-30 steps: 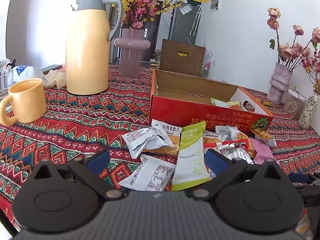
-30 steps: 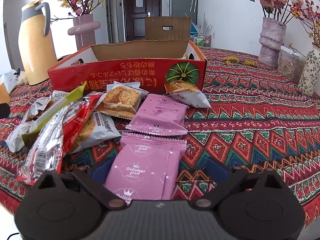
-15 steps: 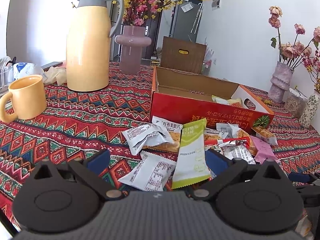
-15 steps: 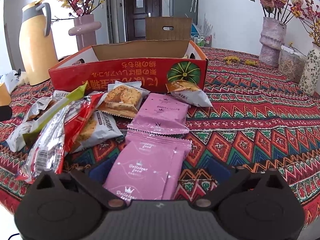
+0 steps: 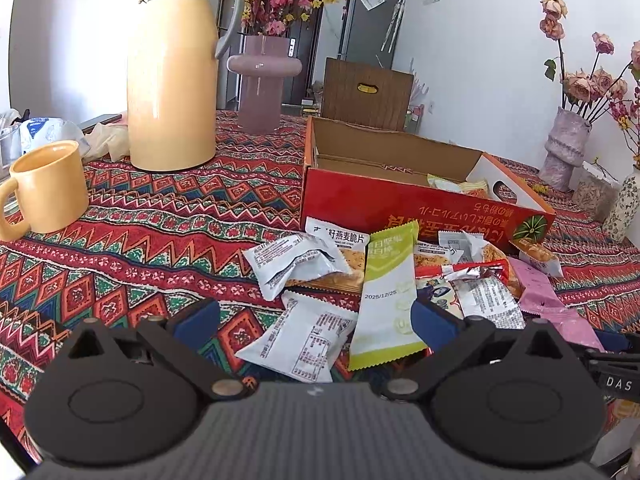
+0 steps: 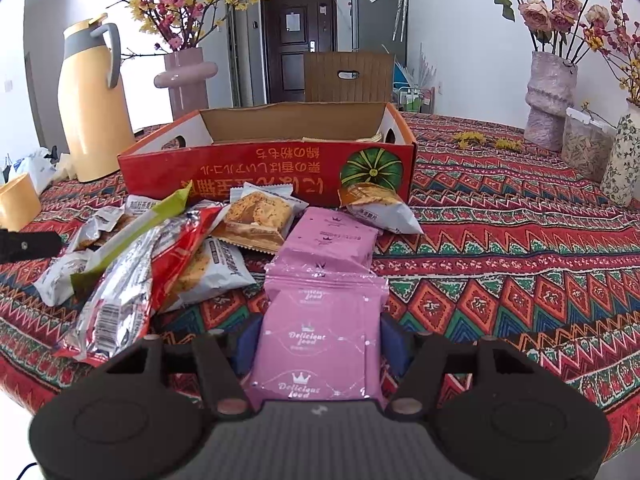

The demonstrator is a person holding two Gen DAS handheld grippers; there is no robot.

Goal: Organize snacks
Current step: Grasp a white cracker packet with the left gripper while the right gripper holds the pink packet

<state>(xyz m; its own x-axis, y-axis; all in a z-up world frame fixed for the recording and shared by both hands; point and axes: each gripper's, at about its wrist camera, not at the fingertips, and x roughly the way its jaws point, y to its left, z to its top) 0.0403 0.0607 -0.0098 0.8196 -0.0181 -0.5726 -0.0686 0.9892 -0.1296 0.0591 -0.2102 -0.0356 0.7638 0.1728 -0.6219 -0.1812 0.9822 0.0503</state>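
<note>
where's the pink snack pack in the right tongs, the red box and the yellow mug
pink snack pack (image 6: 316,340), right wrist view, middle of its printed face
red box (image 6: 264,178), right wrist view, front wall with the lettering
yellow mug (image 5: 50,186), left wrist view, side of its body

Pink packet (image 6: 316,344), red box (image 6: 272,172), yellow jug (image 5: 172,80), and red zigzag-patterned tablecloth (image 6: 500,260).
</note>
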